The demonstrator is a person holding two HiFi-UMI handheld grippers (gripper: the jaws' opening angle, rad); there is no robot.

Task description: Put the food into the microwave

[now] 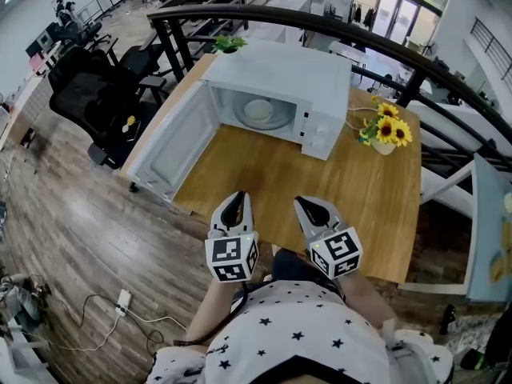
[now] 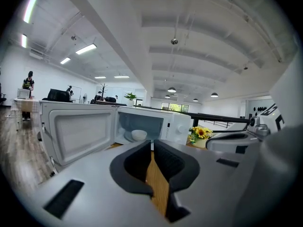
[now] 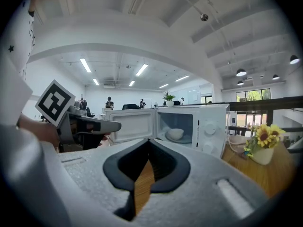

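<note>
Two sets of jaws are closed and hold nothing: left gripper (image 1: 234,198), right gripper (image 1: 304,204). The bowl (image 1: 258,109) sits inside the microwave (image 1: 288,70) at 12 o'clock. I would push the open door (image 1: 172,146), at 10 o'clock, slowly by its outer edge.

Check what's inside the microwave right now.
In the microwave, a white bowl sits on the glass turntable; the door is open. The bowl's contents can't be made out, and the microwave's top hides the back of the cavity.
</note>
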